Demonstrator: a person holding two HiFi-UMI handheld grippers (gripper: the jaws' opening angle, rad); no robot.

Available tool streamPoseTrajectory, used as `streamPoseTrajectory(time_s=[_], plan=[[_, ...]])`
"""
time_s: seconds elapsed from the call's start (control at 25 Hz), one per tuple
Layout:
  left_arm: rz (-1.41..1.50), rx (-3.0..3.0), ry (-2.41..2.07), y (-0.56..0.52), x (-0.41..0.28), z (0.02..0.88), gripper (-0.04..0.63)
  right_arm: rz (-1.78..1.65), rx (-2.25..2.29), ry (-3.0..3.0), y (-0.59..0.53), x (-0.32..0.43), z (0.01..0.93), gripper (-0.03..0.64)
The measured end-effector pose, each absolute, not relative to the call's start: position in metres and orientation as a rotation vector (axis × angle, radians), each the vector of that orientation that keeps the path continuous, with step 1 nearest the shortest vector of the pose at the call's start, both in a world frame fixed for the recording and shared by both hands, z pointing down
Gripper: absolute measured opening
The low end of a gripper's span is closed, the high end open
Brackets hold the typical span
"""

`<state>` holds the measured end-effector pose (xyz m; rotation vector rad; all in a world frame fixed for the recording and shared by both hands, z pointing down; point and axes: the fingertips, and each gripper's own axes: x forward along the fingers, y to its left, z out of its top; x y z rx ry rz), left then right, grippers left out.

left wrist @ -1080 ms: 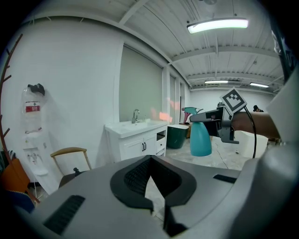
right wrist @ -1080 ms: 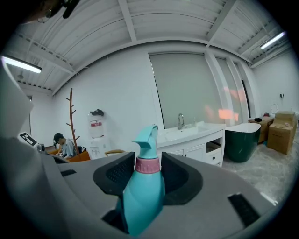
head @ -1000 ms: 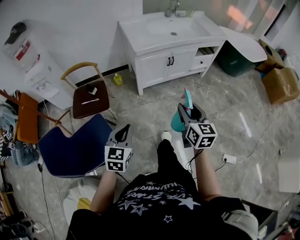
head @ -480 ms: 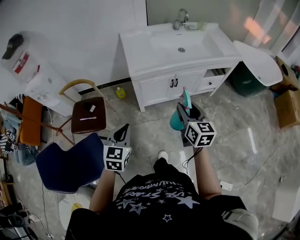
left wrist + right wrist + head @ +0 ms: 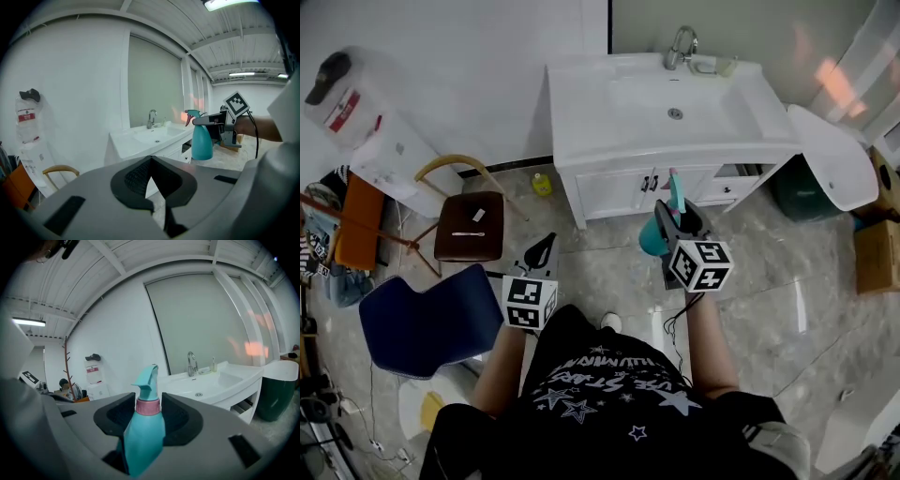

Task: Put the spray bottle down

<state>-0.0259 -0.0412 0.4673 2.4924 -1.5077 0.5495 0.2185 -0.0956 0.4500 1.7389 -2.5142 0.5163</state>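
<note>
Carrying the bottle (image 5: 652, 244) upright, we have our right gripper (image 5: 677, 223) clenched on its body, in the air just short of the counter's (image 5: 600, 94) front edge. Setting it down remains undone. Our left gripper (image 5: 544, 247) is closed, empty.

spray bottle (image 5: 654, 242) before sink cabinet (image 5: 586, 94) | chair (image 5: 455, 246) left of sink cabinet

Teal spray bottle (image 5: 655, 242), pink collar beneath a teal trigger head, reddish nozzle tip. Upright, carried in the air above the floor (image 5: 609, 262), nozzle facing away from the person's body. Clamped at the shoulder, just below the collar, between the jaws of the right gripper (image 5: 673, 223). Lower body hanging free beneath them, touching nothing else.
</note>
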Motion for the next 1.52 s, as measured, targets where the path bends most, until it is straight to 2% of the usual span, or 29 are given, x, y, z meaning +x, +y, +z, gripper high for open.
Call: streamPoseTrajectory(time_s=[0.6, 1.2, 1.52], plan=[[0.536, 2.450, -1.542, -0.152, -0.036, 0.481, 0.015, 0.499, 1.646, -2.559, -0.222, 0.184, 0.452, 0.186], [0.548, 2.421, -1.518, -0.370, -0.084, 0.499, 0.015, 0.425, 1.617, -2.570, -0.465, 0.116, 0.457, 0.183], [0.577, 2.398, -1.516, -0.450, -0.111, 0.513, 0.015, 0.411, 1.601, -2.568, -0.573, 0.078, 0.473, 0.183]])
